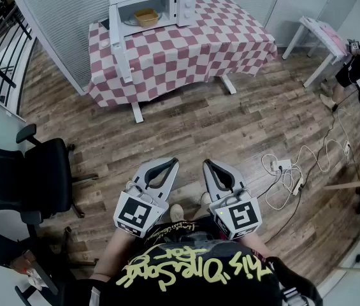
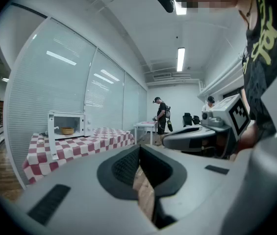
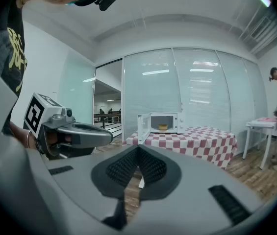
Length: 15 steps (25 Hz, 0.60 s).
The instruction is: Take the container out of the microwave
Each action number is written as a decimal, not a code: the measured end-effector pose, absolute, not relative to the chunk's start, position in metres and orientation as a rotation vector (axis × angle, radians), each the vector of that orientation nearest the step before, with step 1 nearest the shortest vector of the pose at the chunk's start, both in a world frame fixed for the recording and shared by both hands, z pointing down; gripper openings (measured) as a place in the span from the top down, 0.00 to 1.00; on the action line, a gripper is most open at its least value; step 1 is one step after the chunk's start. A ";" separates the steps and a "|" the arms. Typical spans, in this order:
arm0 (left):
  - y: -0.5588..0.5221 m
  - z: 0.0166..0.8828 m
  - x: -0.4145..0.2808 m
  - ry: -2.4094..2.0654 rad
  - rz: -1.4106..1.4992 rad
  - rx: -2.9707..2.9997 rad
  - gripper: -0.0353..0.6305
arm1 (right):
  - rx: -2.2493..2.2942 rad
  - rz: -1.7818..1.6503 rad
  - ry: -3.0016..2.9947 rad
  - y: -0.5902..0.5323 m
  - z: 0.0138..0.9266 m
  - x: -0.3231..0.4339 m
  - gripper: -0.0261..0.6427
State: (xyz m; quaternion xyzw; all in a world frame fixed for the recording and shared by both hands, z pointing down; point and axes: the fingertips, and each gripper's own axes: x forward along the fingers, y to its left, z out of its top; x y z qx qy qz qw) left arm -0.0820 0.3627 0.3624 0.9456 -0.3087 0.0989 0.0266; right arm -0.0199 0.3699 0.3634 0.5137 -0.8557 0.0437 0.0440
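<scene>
A white microwave [image 1: 151, 8] stands at the back of a table with a red and white checked cloth [image 1: 186, 50]. Its door [image 1: 119, 46] hangs open to the left. Inside sits a tan container [image 1: 146, 16], also visible in the left gripper view [image 2: 67, 130] and the right gripper view [image 3: 163, 127]. My left gripper [image 1: 172, 162] and right gripper [image 1: 208, 164] are held side by side close to my body, well short of the table. Both are shut with nothing between the jaws. Each one points roughly level toward the microwave [image 3: 163, 123].
Wooden floor [image 1: 186, 132] lies between me and the table. A black office chair [image 1: 33, 177] stands at the left. A power strip with white cables [image 1: 288, 174] lies on the floor at the right. A white side table [image 1: 323, 40] and a person [image 1: 358, 56] are at the far right.
</scene>
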 end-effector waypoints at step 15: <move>0.353 0.362 -0.102 -1.050 0.232 2.838 0.94 | 1.585 0.224 -2.561 0.373 0.369 -0.017 0.95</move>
